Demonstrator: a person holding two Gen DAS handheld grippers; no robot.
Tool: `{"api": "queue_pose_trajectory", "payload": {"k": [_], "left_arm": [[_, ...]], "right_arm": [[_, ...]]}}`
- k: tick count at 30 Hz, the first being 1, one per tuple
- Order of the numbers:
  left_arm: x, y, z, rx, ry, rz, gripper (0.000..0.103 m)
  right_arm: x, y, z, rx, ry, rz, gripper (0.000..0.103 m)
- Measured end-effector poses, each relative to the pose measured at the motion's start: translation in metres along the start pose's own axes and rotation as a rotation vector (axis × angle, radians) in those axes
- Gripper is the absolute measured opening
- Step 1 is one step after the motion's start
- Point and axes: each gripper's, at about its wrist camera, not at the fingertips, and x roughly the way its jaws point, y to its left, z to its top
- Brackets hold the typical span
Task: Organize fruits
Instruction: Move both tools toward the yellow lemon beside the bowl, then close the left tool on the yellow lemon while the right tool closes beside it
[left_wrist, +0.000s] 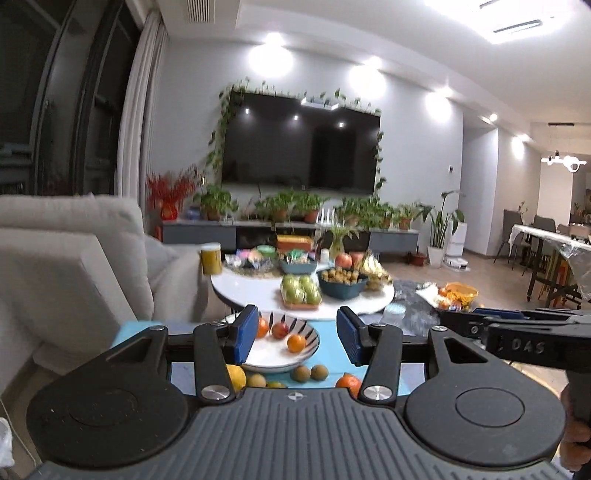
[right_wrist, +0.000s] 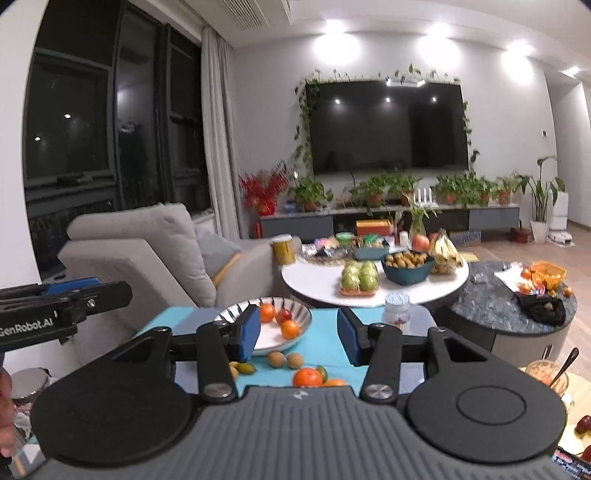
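Observation:
A striped white bowl (left_wrist: 280, 360) (right_wrist: 273, 341) sits on a blue mat (right_wrist: 325, 354) and holds two oranges (left_wrist: 296, 342) and a small red fruit (left_wrist: 280, 329). Loose fruit lies on the mat in front of it: brown kiwis (left_wrist: 310, 373) (right_wrist: 285, 359), an orange (left_wrist: 349, 382) (right_wrist: 307, 377) and a yellow lemon (left_wrist: 236, 376). My left gripper (left_wrist: 297, 334) is open and empty, held above the bowl. My right gripper (right_wrist: 297, 332) is open and empty, just right of the bowl. Each gripper shows at the edge of the other's view.
A round white table (right_wrist: 373, 291) behind the mat carries green apples (right_wrist: 360, 277), a teal bowl of brown fruit (right_wrist: 406, 264), bananas and snacks. A dark round table (right_wrist: 495, 302) stands at right. A grey sofa (right_wrist: 147, 251) is at left. A plastic jar (right_wrist: 396, 308) stands near the mat.

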Motion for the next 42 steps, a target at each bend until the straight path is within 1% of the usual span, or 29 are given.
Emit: {"api": "queue_pose_trajectory", "payload": {"k": [4, 8, 12, 15, 17, 19, 22, 24, 26, 29, 31, 34, 36, 39, 42], "left_arm": [[0.032, 0.009, -0.013, -0.009, 0.052, 0.006, 0.045], [0.062, 0.024, -0.026, -0.033, 0.117, 0.017, 0.045], [0.092, 0.043, -0.044, -0.07, 0.186, 0.028, 0.044], [0.11, 0.055, -0.055, -0.078, 0.223, 0.041, 0.044], [0.12, 0.064, -0.062, -0.088, 0.244, 0.039, 0.044], [0.131, 0.071, -0.066, -0.094, 0.262, 0.04, 0.044], [0.145, 0.08, -0.071, -0.095, 0.286, 0.04, 0.044], [0.151, 0.086, -0.074, -0.101, 0.3, 0.033, 0.043], [0.158, 0.09, -0.076, -0.108, 0.312, 0.01, 0.043], [0.166, 0.093, -0.077, -0.116, 0.322, -0.021, 0.043], [0.171, 0.094, -0.078, -0.106, 0.323, -0.024, 0.043], [0.176, 0.1, -0.08, -0.113, 0.334, -0.021, 0.044], [0.178, 0.105, -0.081, -0.133, 0.331, -0.035, 0.045], [0.179, 0.109, -0.08, -0.149, 0.325, -0.047, 0.045], [0.181, 0.108, -0.079, -0.141, 0.322, -0.05, 0.045]], "right_arm": [[0.021, -0.01, -0.007, 0.051, 0.059, 0.007, 0.061], [0.041, -0.006, -0.014, 0.042, 0.105, 0.003, 0.061], [0.063, -0.001, -0.022, 0.046, 0.159, 0.03, 0.061], [0.078, 0.005, -0.027, 0.048, 0.195, 0.055, 0.061], [0.087, 0.009, -0.028, 0.061, 0.2, 0.089, 0.061], [0.097, 0.013, -0.024, 0.076, 0.205, 0.156, 0.061], [0.124, 0.018, -0.012, 0.138, 0.264, 0.268, 0.061], [0.142, 0.025, -0.009, 0.175, 0.325, 0.33, 0.061], [0.162, 0.031, -0.01, 0.218, 0.39, 0.378, 0.061], [0.185, 0.035, -0.015, 0.288, 0.478, 0.439, 0.061], [0.196, 0.038, -0.019, 0.316, 0.524, 0.464, 0.061], [0.206, 0.04, -0.022, 0.331, 0.557, 0.477, 0.061], [0.211, 0.038, -0.024, 0.381, 0.584, 0.503, 0.061], [0.214, 0.039, -0.024, 0.394, 0.593, 0.505, 0.06], [0.22, 0.041, -0.025, 0.404, 0.608, 0.506, 0.06]]}}
